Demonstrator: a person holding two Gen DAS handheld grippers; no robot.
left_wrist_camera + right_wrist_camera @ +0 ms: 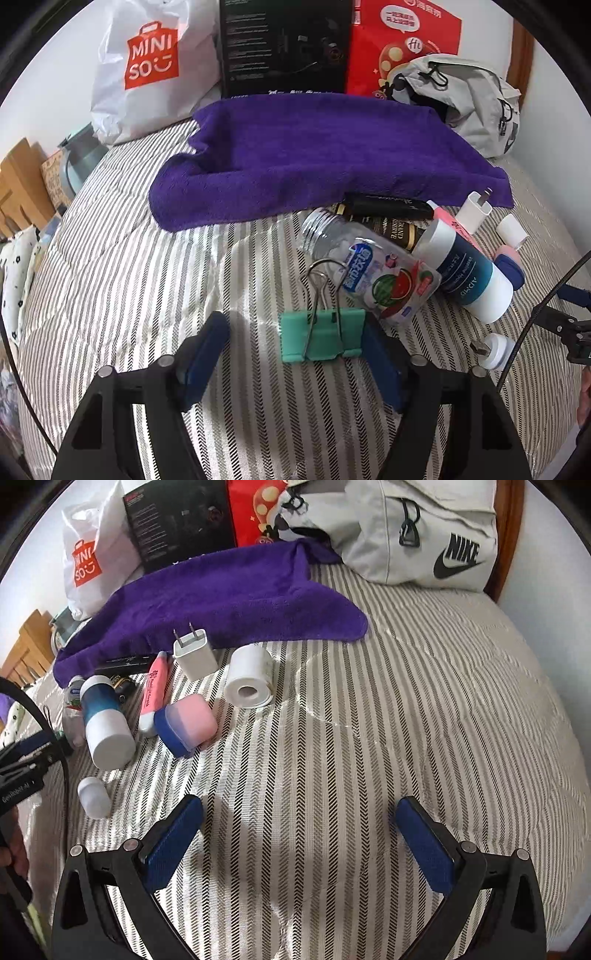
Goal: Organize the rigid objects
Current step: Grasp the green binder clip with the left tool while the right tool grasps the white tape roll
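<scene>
In the left wrist view, my left gripper (295,350) stands open around a green binder clip (322,336) lying on the striped bedspread (129,258). The clip sits close against the right finger, with a wide gap to the left finger. Just beyond lie a clear jar with a watermelon label (373,269) and a blue-and-white bottle (469,273). In the right wrist view, my right gripper (299,834) is open over bare bedspread (406,701), nothing between its fingers. Left of it lie a small white bottle (94,797), a pink-and-blue case (188,723), a white charger (194,653) and a white roll (249,681).
A purple towel (321,158) lies spread behind the pile, with a black tube (388,205) at its edge. A white shopping bag (147,74), black box (284,44), red bag (406,44) and grey backpack (424,531) line the far side. A pink highlighter (155,690) lies among the objects.
</scene>
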